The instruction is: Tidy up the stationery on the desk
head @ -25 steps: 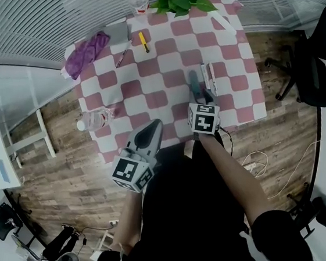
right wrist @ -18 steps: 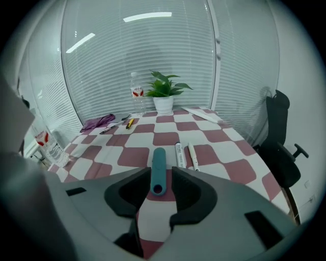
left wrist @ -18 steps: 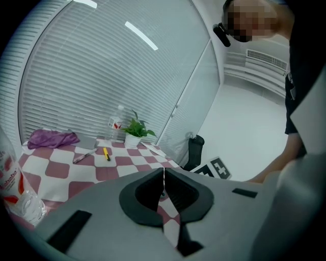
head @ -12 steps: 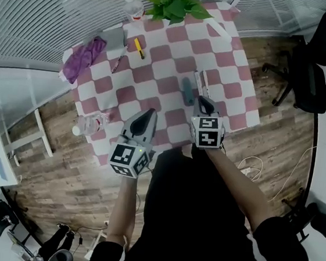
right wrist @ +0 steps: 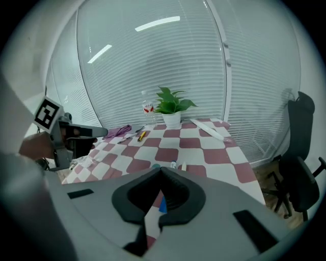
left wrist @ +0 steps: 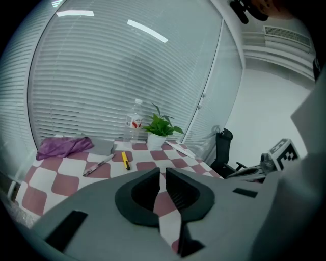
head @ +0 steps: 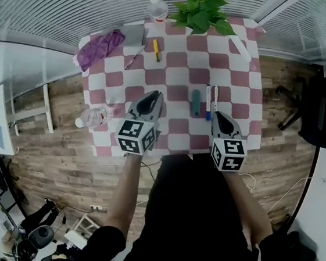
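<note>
Between grasps, I judge: the left tool point(head: 153, 95) sits closed on nothing, and the right tool point(head: 217, 115) has just been closing its jaws, now together and empty. A stubby teal marker point(head: 196, 102) and a blue-and-white plastic pen point(head: 208, 100) lie on the pink-checked counter point(head: 183, 59) just ahead of it. Next it should reopen and straddle one.

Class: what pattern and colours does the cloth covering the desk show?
Dusky-red and white checks; the tablecloth shows best in the head view.

Person in black top point(head: 194, 218), with grey plastic left gripper point(head: 155, 94) and right gripper point(head: 217, 114), each capped by a black-and-white marker cube point(head: 136, 137).
</note>
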Available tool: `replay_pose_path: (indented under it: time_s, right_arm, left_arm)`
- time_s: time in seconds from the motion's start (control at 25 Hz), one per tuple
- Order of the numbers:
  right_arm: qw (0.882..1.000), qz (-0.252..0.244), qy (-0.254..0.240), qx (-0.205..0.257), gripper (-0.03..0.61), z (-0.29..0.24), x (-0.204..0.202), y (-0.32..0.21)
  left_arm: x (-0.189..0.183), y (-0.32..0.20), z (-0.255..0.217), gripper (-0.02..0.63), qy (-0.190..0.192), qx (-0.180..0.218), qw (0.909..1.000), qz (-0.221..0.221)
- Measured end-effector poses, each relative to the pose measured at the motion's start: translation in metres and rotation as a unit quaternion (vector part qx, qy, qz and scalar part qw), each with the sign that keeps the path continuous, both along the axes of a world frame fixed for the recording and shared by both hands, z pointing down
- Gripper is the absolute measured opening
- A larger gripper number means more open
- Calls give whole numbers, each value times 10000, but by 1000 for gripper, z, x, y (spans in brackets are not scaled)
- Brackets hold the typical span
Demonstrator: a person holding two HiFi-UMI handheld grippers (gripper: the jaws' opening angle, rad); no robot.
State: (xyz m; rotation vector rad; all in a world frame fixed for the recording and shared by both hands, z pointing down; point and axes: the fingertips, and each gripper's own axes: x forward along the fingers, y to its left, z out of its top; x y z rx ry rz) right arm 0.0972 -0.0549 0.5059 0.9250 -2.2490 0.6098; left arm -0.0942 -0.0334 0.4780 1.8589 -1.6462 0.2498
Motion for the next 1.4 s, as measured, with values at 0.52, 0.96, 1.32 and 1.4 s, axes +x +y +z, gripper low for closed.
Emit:
replay_pose_path:
  time_s: [0.52,0.96,1.32,1.4]
  right_arm:
    - [9989,-266,-285,-259,21,-9,23,-32]
    - [9988,-96,-207,-438,21,-1,58,-49]
    - [9985,44,-156,-517,21,2,71,-57]
    - [9984,56,-181,-527,21,2,71,-57]
  left_arm:
    - [-38,-76,58,101,-367,-437,9963,-638]
    - [-72,-111,127,155,-771,-1178,9828,-1196]
    - [-82,-114,149,98,-860,-1574,9748,-1330]
    - [-84,-113,150,87,-898,-1577,9742,-1345]
